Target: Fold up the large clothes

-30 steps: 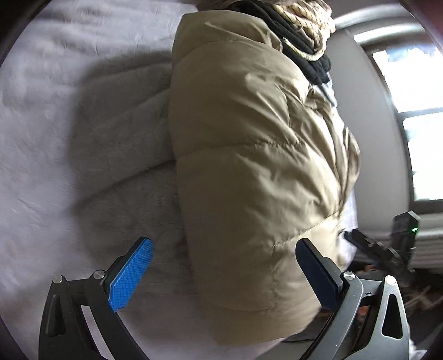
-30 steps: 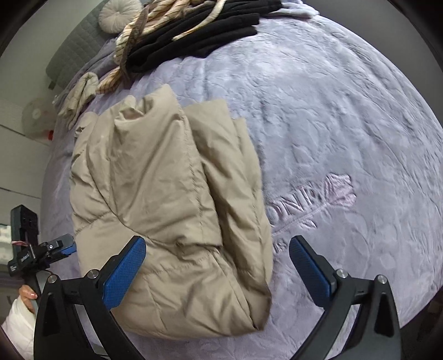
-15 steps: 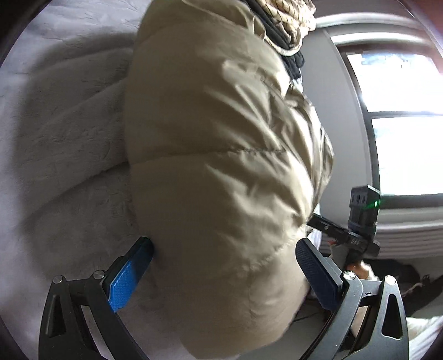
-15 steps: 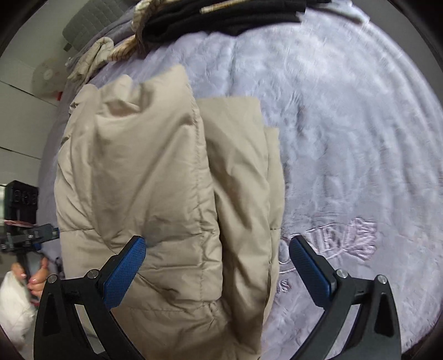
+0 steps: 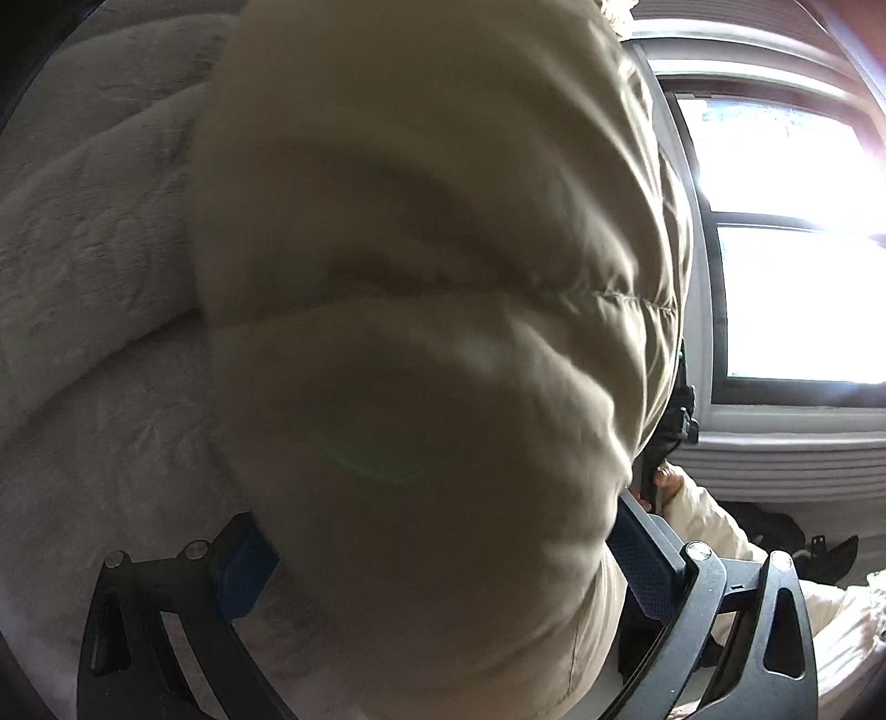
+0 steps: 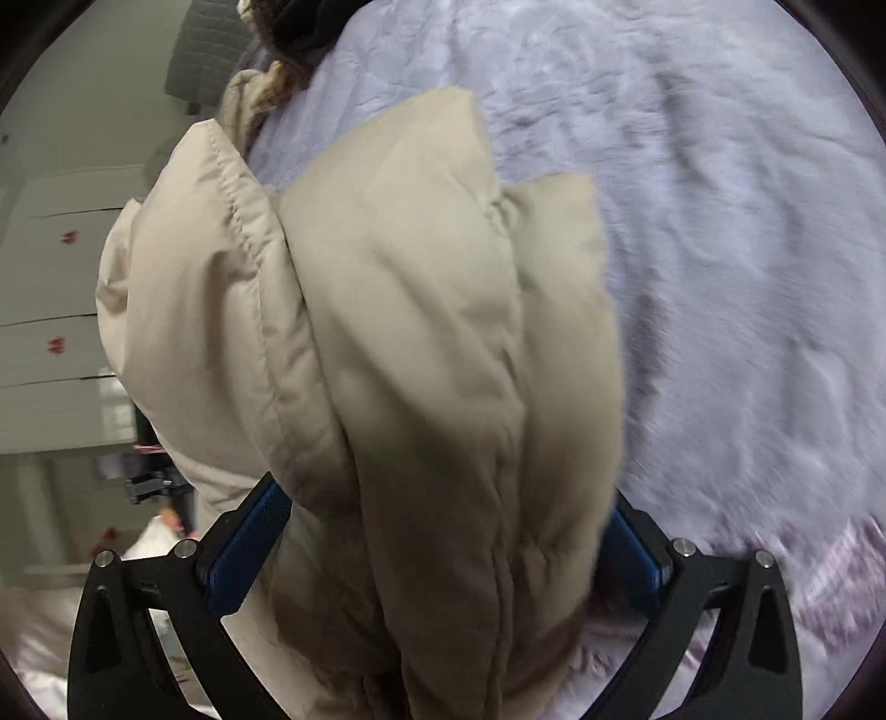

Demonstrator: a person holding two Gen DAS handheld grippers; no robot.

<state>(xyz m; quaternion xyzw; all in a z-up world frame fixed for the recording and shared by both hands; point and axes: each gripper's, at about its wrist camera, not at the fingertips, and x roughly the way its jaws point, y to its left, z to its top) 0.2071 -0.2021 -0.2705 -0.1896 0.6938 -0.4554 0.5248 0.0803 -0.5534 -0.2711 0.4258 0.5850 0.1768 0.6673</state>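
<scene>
We can't read a single word here. There's pale embossed lettering on the lilac bedspread (image 6: 775, 277) at the lower right of the right wrist view, but blur leaves it illegible for us.

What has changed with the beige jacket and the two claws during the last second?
Both claws moved forward onto the folded beige puffer jacket. The left claw and the right claw now each have its bulk between their blue pads; a second ago the jacket lay ahead of them. Neither has visibly closed. The jacket stayed folded on the pale bedspread, the dark clothes at the far end.
</scene>
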